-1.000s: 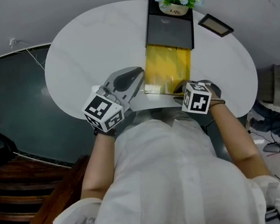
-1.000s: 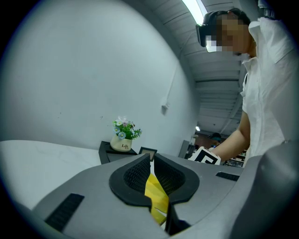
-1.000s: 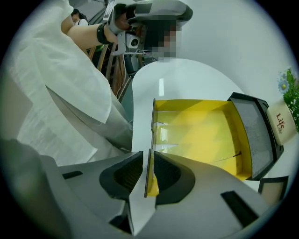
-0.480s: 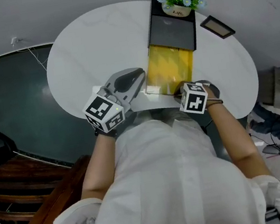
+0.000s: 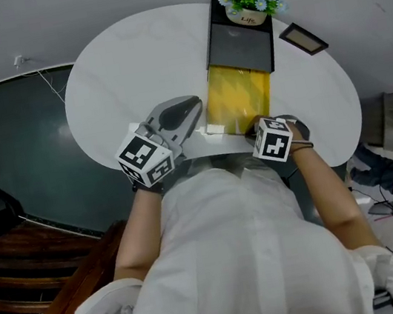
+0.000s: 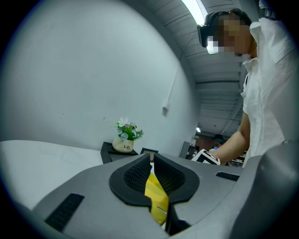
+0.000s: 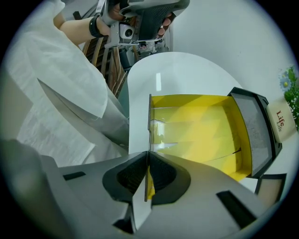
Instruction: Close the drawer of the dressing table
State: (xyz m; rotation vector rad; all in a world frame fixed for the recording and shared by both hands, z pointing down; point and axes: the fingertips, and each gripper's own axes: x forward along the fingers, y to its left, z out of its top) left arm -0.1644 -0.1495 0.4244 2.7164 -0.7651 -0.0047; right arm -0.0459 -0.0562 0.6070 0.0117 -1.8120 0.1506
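The yellow drawer (image 5: pixel 237 96) stands pulled well out of the black dressing table (image 5: pixel 239 45), toward the person; the right gripper (image 7: pixel 147 158), at the drawer end farthest from the dressing table, is closing its jaws on the thin front panel, edge-on between the pads; the left gripper (image 6: pixel 150 158) hangs left of the dressing table, jaws pressed together on nothing. The risk, I judge: the pinch sits near one corner, so a skewed push could jam the drawer, or shove the dressing table and topple the flower pot (image 5: pixel 250 1) on it.
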